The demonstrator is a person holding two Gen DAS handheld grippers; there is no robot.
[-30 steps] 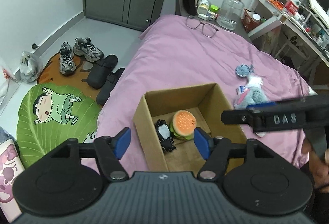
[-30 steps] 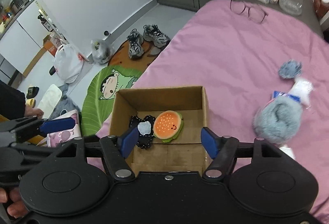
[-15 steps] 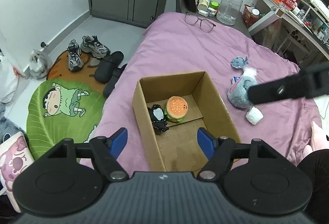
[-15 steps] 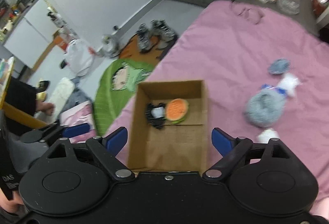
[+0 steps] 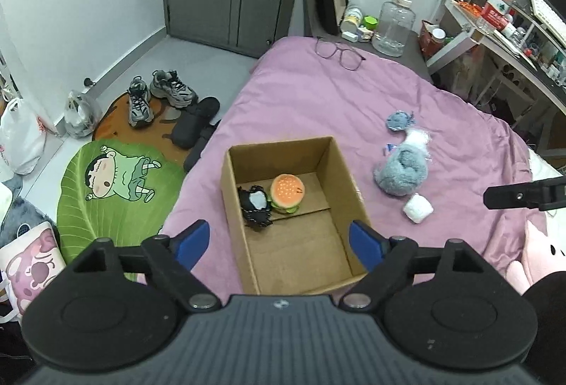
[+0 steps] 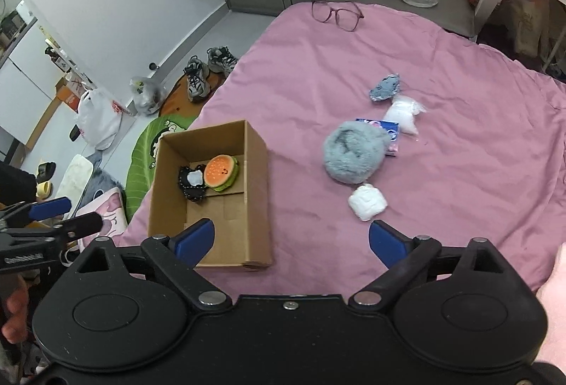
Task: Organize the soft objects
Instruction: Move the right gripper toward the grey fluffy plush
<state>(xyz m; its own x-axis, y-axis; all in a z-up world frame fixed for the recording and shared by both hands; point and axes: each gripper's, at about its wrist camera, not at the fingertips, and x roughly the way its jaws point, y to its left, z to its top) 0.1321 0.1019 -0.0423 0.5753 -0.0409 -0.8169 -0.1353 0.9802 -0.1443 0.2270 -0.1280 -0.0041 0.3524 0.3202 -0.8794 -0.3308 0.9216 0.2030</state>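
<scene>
Standing beside a pink bed (image 6: 318,59), I see a cardboard box (image 6: 256,172) already holding a burger plush (image 6: 221,171) and a black-and-white plush (image 6: 192,181). To its right lie a fluffy grey-blue plush (image 6: 353,151) and, just beside it, a small white soft bundle (image 6: 366,201). The right gripper (image 6: 290,240) hovers with jaws spread wide and empty — the white bundle sits just ahead, between its fingers. The left gripper (image 5: 279,240), jaws also spread and empty, hangs over the box's near end. Risk, I judge: a shallow pinch on squashy fluff slips, or the grab snags the bedcover.
</scene>
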